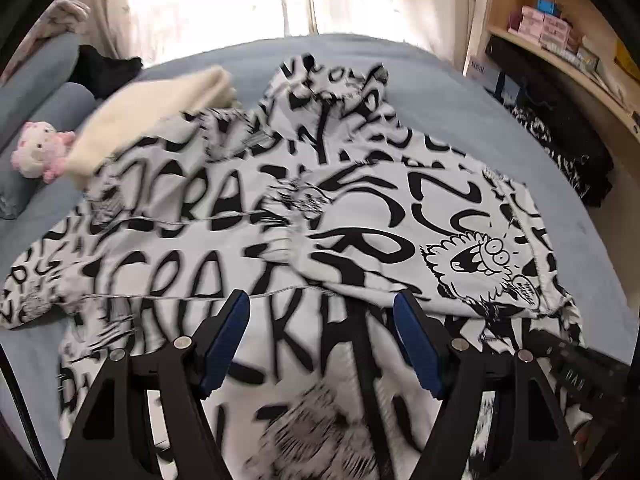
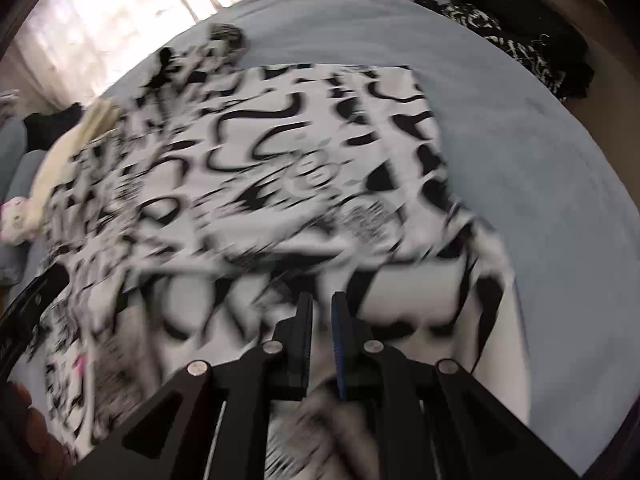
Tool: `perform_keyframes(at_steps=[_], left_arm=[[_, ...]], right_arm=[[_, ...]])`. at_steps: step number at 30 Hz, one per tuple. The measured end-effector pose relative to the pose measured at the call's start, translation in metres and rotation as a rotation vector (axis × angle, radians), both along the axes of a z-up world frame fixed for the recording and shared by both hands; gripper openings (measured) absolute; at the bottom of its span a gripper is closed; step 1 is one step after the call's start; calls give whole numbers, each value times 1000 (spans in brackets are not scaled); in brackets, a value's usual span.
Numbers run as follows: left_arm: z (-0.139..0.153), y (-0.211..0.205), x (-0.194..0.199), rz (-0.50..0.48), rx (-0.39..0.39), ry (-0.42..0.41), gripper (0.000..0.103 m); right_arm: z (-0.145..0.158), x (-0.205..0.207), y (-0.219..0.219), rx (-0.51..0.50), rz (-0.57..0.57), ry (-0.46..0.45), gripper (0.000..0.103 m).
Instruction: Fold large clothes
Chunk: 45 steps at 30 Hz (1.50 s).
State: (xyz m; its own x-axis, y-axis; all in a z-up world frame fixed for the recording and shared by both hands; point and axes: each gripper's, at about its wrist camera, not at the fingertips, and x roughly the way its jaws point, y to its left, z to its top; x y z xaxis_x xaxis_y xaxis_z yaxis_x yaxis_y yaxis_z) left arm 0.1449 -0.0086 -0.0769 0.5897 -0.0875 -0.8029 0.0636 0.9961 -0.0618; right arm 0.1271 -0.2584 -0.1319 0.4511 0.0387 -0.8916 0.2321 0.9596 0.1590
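Note:
A large white hoodie with black graffiti print [image 1: 248, 216] lies spread on the blue bed [image 1: 440, 92], its hood [image 1: 328, 84] at the far end. One side panel with a cartoon face [image 1: 460, 256] is folded over the body. My left gripper [image 1: 320, 300] hovers over the near part of the hoodie, open wide, with nothing between its blue pads. In the blurred right wrist view the hoodie [image 2: 280, 160] shows a folded straight edge. My right gripper [image 2: 322, 300] hangs above the near cloth with a slim gap between its fingers and no cloth pinched.
A cream garment [image 1: 160, 112] and a pink plush toy [image 1: 38, 154] lie at the left by dark clothes [image 1: 104, 72]. A black-and-white pile [image 1: 560, 148] sits at the bed's right edge below a wooden shelf [image 1: 560, 32]. Bare blue sheet [image 2: 520, 160] stretches to the right.

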Motion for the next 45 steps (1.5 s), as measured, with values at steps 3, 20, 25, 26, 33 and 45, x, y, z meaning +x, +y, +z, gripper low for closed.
perform_keyframes(at_steps=[3, 20, 25, 26, 33, 45], left_arm=[[16, 25, -24, 19, -3, -18, 73], [51, 183, -115, 190, -73, -98, 73], [42, 237, -122, 258, -111, -91, 73], [40, 247, -122, 271, -115, -90, 73], [13, 327, -120, 386, -154, -51, 73], [-43, 423, -98, 524, -265, 20, 73]], right_arm=[[13, -18, 30, -23, 55, -18, 9], [66, -74, 195, -95, 277, -94, 10], [71, -71, 246, -105, 328, -124, 10], [70, -70, 254, -100, 337, -128, 10], [64, -51, 329, -68, 414, -140, 10], [44, -12, 425, -79, 500, -182, 10]])
